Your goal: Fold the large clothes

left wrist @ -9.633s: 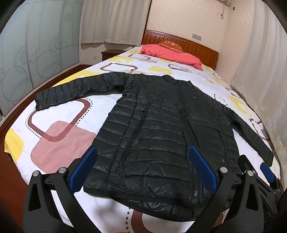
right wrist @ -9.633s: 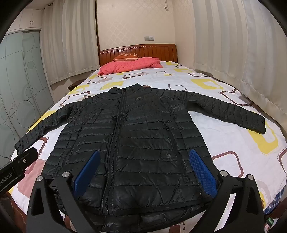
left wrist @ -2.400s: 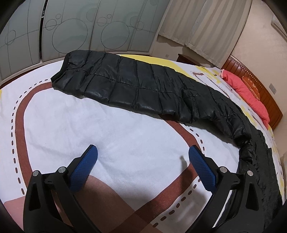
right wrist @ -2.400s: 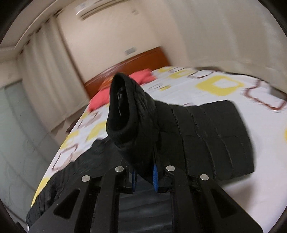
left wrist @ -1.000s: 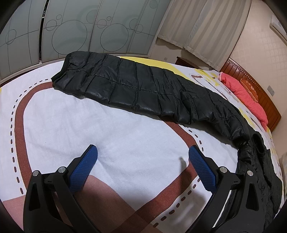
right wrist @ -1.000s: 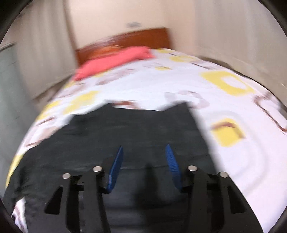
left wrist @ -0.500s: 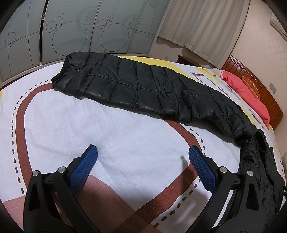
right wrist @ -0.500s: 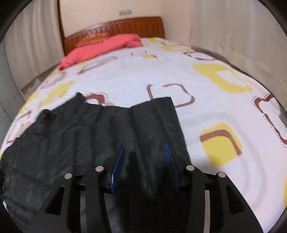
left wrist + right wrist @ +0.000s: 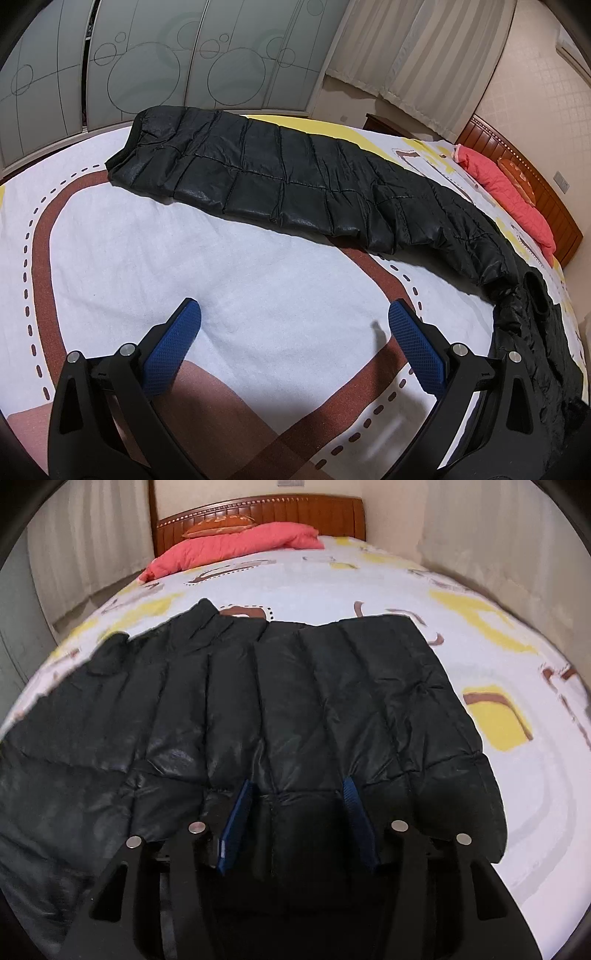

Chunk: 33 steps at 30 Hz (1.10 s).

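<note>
Jacket (image 9: 280, 701) no legible label | left tongs (image 9: 291, 332) released | right tongs (image 9: 295, 812) opening, unclamped

Black quilted jacket (image 9: 295, 177); white bedsheet (image 9: 184, 258) with brown and yellow rounded squares; coral-red pillow (image 9: 236, 546); blue tool pads (image 9: 170, 350).

In your right wrist view, the black jacket (image 9: 295, 709) runs off the left edge, its lower part hidden behind the gripper frame.
</note>
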{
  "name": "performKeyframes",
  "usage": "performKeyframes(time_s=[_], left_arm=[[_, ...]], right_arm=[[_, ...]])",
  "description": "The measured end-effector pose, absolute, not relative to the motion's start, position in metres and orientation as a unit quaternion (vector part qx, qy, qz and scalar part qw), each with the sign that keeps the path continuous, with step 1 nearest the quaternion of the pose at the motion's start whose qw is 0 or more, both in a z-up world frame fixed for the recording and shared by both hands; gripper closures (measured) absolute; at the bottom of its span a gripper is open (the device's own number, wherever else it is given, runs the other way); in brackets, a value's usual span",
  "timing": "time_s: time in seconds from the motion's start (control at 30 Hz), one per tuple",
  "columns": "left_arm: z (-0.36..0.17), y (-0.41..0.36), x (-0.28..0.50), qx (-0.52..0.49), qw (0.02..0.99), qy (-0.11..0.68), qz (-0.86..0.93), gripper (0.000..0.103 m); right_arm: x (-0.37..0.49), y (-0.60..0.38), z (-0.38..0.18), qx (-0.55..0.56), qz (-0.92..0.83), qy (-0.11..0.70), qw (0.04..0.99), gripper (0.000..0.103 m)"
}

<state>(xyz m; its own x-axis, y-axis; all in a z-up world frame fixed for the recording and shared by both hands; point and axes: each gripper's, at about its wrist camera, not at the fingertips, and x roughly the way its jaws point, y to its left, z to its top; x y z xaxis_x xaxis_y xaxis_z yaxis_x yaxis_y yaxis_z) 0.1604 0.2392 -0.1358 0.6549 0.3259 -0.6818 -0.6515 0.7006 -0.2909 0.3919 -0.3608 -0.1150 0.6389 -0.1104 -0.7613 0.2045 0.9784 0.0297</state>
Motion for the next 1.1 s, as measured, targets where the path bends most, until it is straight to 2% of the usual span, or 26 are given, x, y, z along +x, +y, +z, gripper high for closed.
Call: performKeyframes(time_s=[0.1,0.27,0.57,0.8,0.83,0.87,0.9,0.93,0.97,1.1], left_arm=[[-0.132,0.245,0.156,-0.29,0.869,0.298,0.268,0.002],[-0.126,0.279,0.133,-0.386,0.857,0.25,0.235,0.002],[-0.128,0.363,0.132,-0.411,0.839,0.199,0.295,0.002],[-0.127,0.391,0.145,-0.435,0.82,0.154,0.34,0.004],[-0.126,0.391,0.145,-0.431,0.818,0.156,0.348,0.018],[-0.125,0.391,0.147,-0.424,0.816,0.162,0.357,0.041],[-0.126,0.392,0.149,-0.423,0.818,0.165,0.354,0.051],[-0.128,0.394,0.151,-0.429,0.82,0.161,0.342,0.067],[-0.13,0.395,0.152,-0.435,0.823,0.158,0.33,0.077],[-0.116,0.386,0.17,-0.396,0.843,0.168,0.323,0.09]], right_arm=[[0.394,-0.358,-0.114,0.05,-0.094,0.414,0.904,0.049],[0.386,-0.36,-0.116,0.064,-0.091,0.398,0.911,0.048],[0.375,-0.357,-0.116,0.058,-0.094,0.39,0.914,0.046],[0.375,-0.356,-0.116,0.058,-0.094,0.389,0.915,0.044],[0.375,-0.356,-0.116,0.058,-0.094,0.388,0.915,0.044],[0.375,-0.356,-0.116,0.058,-0.094,0.388,0.915,0.044],[0.374,-0.356,-0.116,0.057,-0.094,0.387,0.915,0.044],[0.373,-0.355,-0.115,0.057,-0.095,0.387,0.916,0.044],[0.373,-0.354,-0.115,0.056,-0.096,0.386,0.916,0.044],[0.372,-0.354,-0.114,0.056,-0.095,0.386,0.916,0.044]])
